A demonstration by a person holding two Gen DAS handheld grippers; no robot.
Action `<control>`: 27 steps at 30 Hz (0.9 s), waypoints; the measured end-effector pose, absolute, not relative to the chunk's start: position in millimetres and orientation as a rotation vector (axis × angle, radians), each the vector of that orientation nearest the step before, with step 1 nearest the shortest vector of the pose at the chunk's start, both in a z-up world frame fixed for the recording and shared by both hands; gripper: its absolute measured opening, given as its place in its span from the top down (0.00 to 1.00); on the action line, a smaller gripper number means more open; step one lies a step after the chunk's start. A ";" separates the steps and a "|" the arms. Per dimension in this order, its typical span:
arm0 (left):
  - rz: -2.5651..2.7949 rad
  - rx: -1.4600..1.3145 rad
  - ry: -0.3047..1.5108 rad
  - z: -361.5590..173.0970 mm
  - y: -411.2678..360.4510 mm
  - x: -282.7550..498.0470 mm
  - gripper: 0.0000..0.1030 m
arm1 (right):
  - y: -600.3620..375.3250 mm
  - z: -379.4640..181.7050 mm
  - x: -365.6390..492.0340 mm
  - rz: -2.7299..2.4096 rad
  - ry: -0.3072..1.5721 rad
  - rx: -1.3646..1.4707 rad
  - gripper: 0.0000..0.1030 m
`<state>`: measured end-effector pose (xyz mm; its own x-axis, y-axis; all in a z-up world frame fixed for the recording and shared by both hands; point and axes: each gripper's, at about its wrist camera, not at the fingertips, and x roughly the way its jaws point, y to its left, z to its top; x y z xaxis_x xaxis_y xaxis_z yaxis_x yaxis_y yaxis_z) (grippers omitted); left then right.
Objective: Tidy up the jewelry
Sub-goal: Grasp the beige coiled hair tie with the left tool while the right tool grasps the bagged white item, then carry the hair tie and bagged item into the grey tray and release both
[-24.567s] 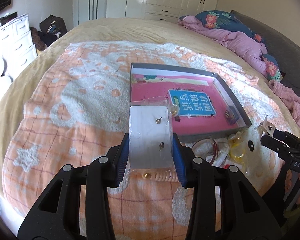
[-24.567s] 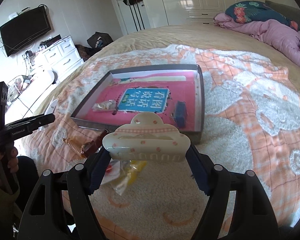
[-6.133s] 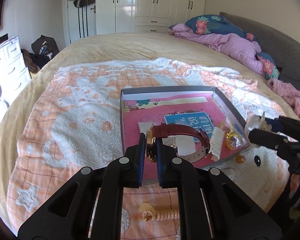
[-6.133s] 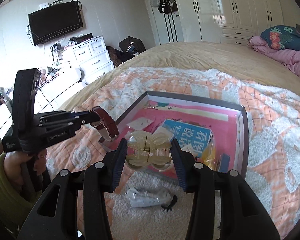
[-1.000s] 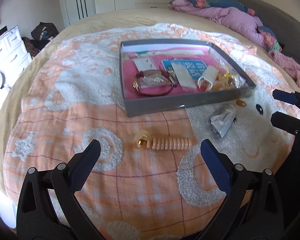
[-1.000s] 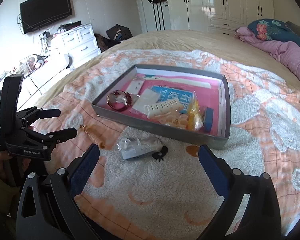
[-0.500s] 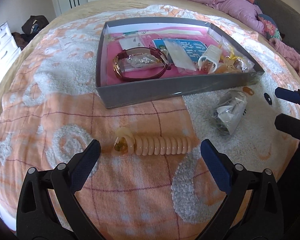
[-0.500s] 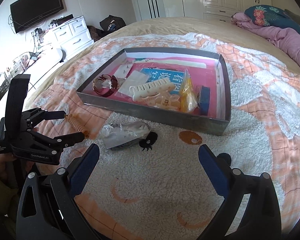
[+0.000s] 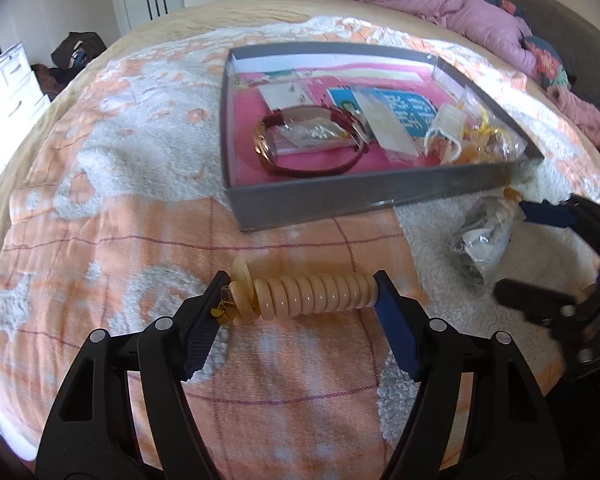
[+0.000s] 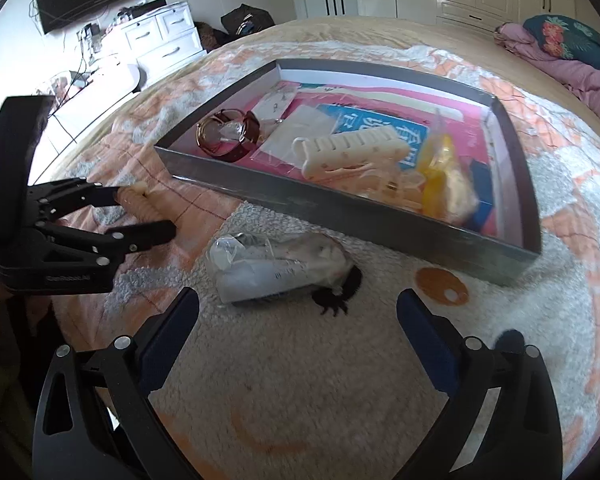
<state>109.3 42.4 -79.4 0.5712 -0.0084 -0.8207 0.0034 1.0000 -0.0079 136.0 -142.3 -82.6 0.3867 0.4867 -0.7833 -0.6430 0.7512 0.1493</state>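
Left tongs (image 9: 300,300) are closing around one coiled beige hair tie (image 9: 306,294) lying on the bed's orange blanket (image 9: 100,240), pads at both its ends. Right tongs (image 10: 298,318) hang wide open and empty over one crumpled plastic packet (image 10: 276,266). One grey tray (image 10: 340,208) sits beyond, holding one red-strap watch (image 10: 228,134), one cream claw clip (image 10: 352,154), and one yellow bagged item (image 10: 440,172).

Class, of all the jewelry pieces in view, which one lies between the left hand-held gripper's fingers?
The beige coiled band on the blanket, outside the grey tray; the left hand-held gripper is closing on its ends.
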 end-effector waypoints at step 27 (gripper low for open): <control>0.013 -0.046 0.819 -25.4 57.7 96.2 0.38 | -136.6 -39.0 129.1 0.782 0.776 -0.167 0.28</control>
<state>96.2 57.7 -25.4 0.6826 -0.0061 -0.7308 -0.0297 0.9989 -0.0361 129.1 -136.6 -39.0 0.4532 0.5715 -0.6841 -0.6880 0.7122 0.1392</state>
